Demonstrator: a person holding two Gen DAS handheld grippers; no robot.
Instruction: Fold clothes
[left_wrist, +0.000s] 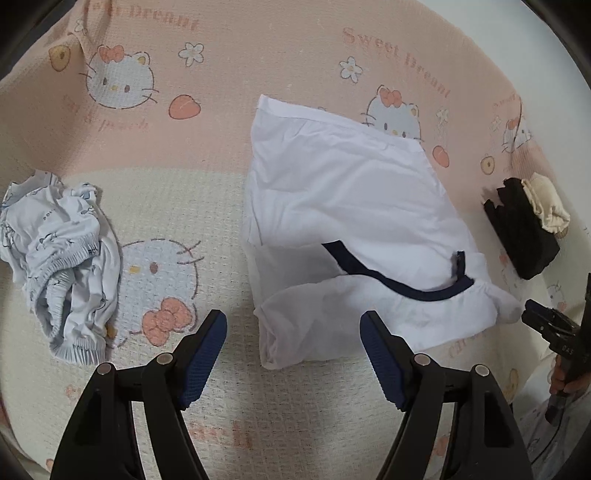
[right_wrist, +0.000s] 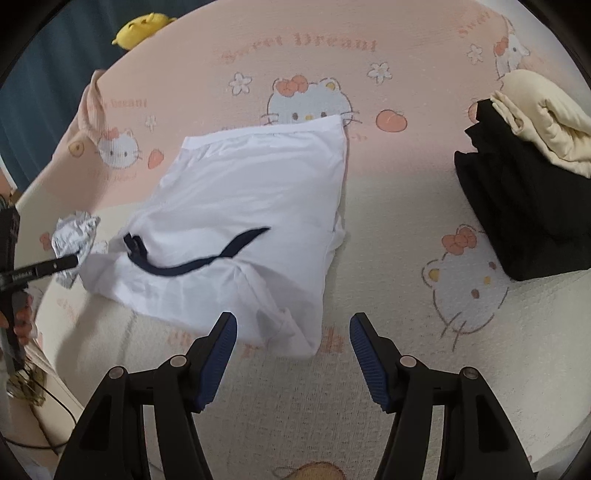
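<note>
A white garment (left_wrist: 343, 206) with a dark navy neck trim (left_wrist: 388, 280) lies partly folded on the Hello Kitty bed cover; it also shows in the right wrist view (right_wrist: 243, 221). My left gripper (left_wrist: 293, 332) is open and empty, just short of the garment's near edge. My right gripper (right_wrist: 293, 332) is open and empty, above the garment's near corner. The right gripper's tip also shows in the left wrist view (left_wrist: 532, 310), beside the garment's right edge. The left gripper also shows at the left of the right wrist view (right_wrist: 70, 262).
A crumpled light-blue patterned garment (left_wrist: 62, 266) lies at the left. A stack of folded black (right_wrist: 517, 210) and cream clothes (right_wrist: 546, 122) sits at the right. A yellow plush toy (right_wrist: 144, 26) lies beyond the bed's far edge. The bed edge (right_wrist: 51, 365) drops off at the lower left.
</note>
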